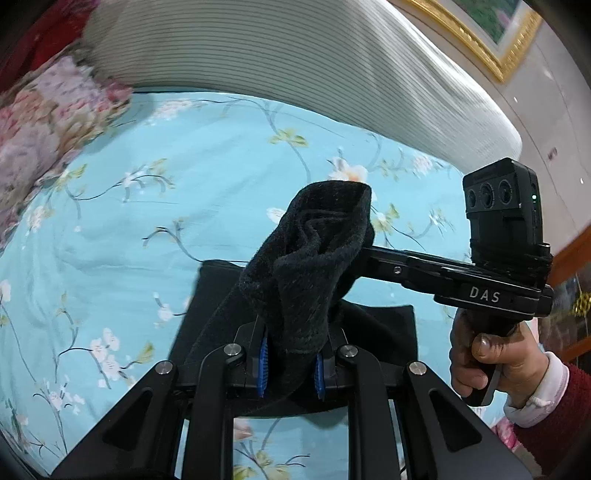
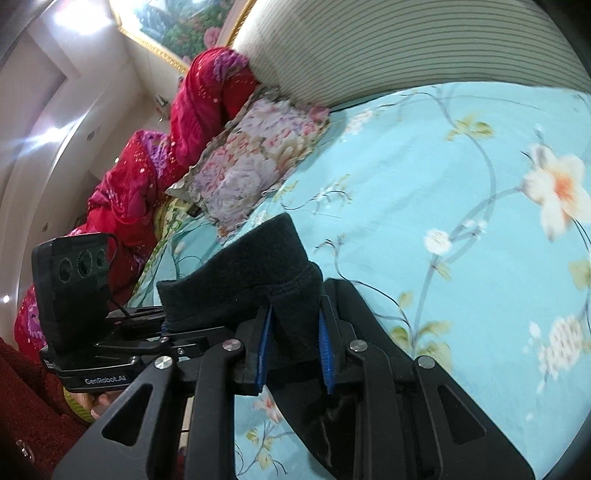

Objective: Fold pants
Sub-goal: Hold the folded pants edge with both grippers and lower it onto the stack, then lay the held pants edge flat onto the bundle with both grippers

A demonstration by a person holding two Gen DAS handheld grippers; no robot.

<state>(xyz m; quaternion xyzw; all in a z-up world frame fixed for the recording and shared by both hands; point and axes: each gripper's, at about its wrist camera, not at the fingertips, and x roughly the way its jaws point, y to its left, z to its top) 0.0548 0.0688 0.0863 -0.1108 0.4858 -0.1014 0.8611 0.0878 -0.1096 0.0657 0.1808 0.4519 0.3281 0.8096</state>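
Note:
The black fleece pants are lifted off the blue floral bed sheet, part of them still lying flat below. My left gripper is shut on a bunched edge of the pants between its blue pads. My right gripper enters the left wrist view from the right, its fingers hidden inside the fabric. In the right wrist view my right gripper is shut on the pants, held above the sheet, with the left gripper's body at the left.
A ribbed white headboard runs along the far side of the bed. A floral pillow and a red quilt lie at one end. A gold-framed picture hangs on the wall.

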